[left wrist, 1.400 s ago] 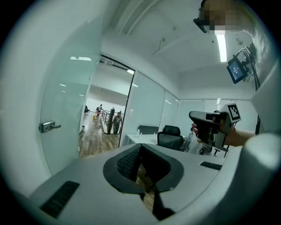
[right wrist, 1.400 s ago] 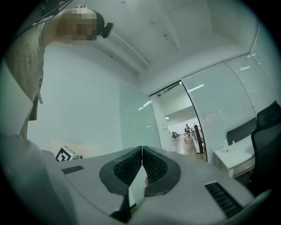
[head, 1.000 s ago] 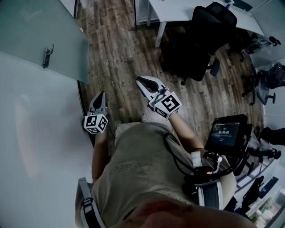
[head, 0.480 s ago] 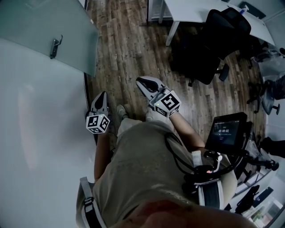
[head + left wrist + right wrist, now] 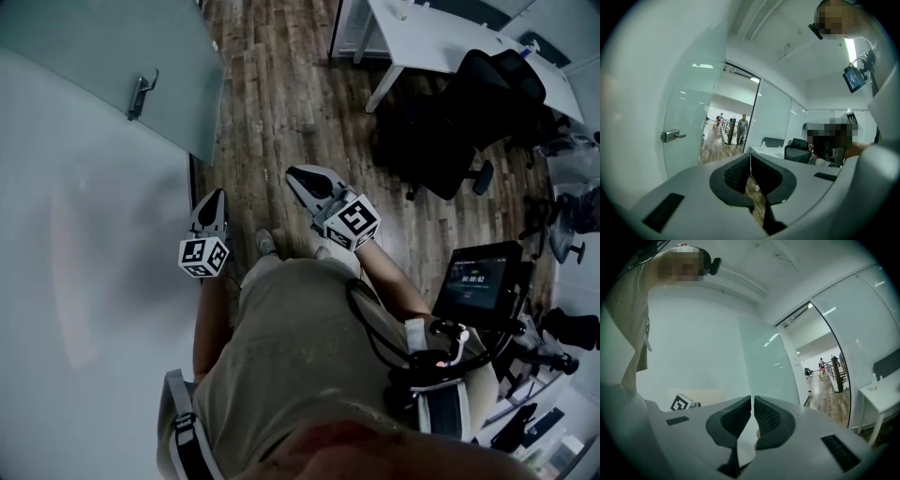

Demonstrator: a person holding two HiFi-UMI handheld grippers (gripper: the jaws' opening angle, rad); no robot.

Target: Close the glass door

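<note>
Expect weight and stiffness from the frosted glass door (image 5: 94,52), standing open ahead and left of the left tool (image 5: 216,199) and well apart from both tools; treat as smooth, slippery and breakable, so push flat on the pane near the metal handle (image 5: 141,95), or hook that handle, rather than pinch the edge. Note the left tool and the right tool (image 5: 298,176) both pressed together on nothing. Mind the wooden floor (image 5: 281,103) underneath, a white wall (image 5: 75,300) left of the left tool, and an office chair (image 5: 450,131) and white bench (image 5: 441,42) right of the right tool.

Glass door (image 5: 89,52) left of office chair (image 5: 450,131)
</note>
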